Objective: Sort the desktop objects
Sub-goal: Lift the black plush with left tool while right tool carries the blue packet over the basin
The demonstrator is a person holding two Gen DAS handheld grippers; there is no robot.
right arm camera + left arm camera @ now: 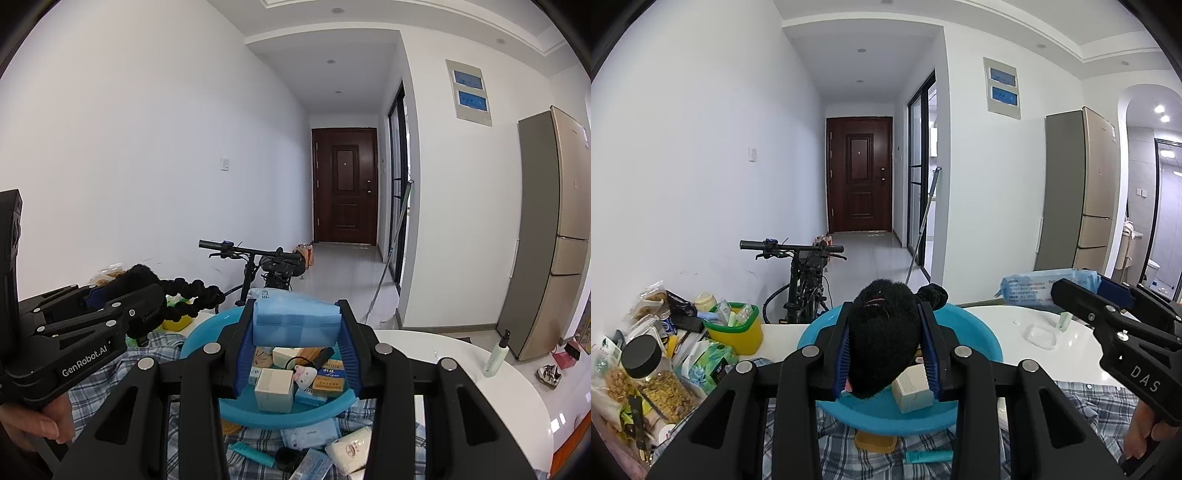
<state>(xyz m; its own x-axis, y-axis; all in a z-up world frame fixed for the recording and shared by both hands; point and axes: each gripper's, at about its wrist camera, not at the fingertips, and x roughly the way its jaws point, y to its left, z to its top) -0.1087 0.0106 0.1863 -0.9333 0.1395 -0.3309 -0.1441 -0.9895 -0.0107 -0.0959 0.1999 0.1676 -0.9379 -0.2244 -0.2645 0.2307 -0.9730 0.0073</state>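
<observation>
Black fuzzy plush with a coiled tail (882, 339) is clamped between the blue pads of the left gripper (884, 354) above the round blue plastic basin (982, 341) at 12 o'clock, while a pale blue tissue pack (297, 323) is pinched by the right gripper (297, 332) over the same basin's boxes.

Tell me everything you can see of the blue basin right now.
The blue basin is round, shallow and looks like plastic. It sits upright on a plaid cloth at the white table's edge, holding small boxes and a pink toy. Both grippers hover above it: the left gripper clamps a black furry thing, the right gripper a blue pack.
</observation>
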